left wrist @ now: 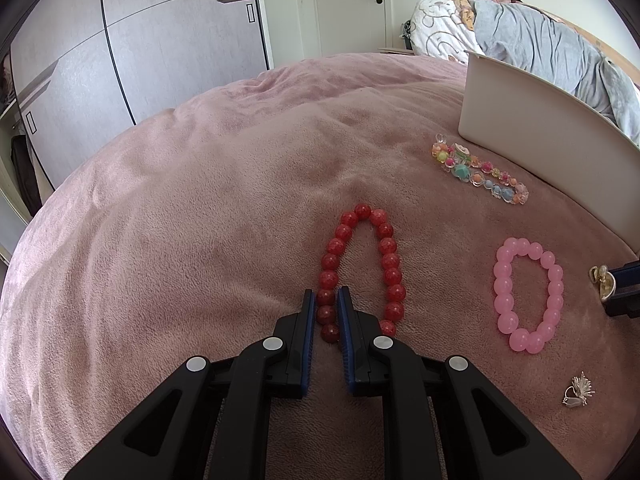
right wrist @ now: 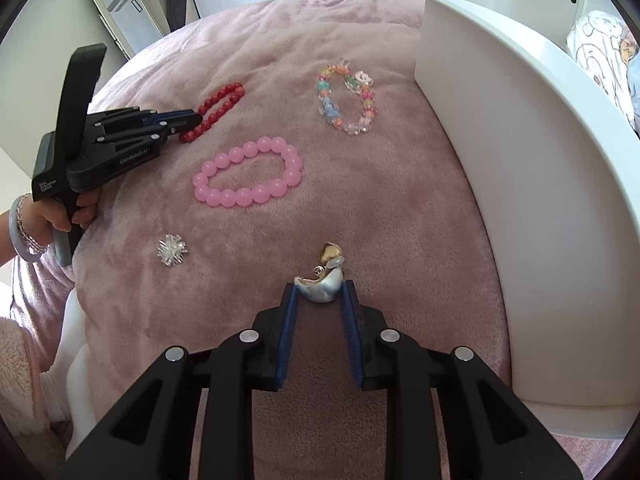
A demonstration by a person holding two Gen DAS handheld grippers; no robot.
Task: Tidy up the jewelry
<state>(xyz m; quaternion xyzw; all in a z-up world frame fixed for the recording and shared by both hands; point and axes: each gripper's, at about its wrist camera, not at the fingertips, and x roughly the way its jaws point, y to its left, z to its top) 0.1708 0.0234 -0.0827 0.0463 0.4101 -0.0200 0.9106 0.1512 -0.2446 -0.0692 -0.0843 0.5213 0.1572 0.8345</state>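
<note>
Left tongs [left wrist: 327, 300] clamped on red bracelet [left wrist: 362, 270], right tongs [right wrist: 318, 292] gripping pearly earring [right wrist: 320, 284] — body lettering perhaps "GenRobot.AI"

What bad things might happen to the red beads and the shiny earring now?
The left gripper pinches only one side of the red bracelet, so the loop may dangle, swing or slip free when lifted. The right gripper holds the rounded silver earring just at its fingertips, so it might pop out onto the pink blanket before reaching the white box.
</note>
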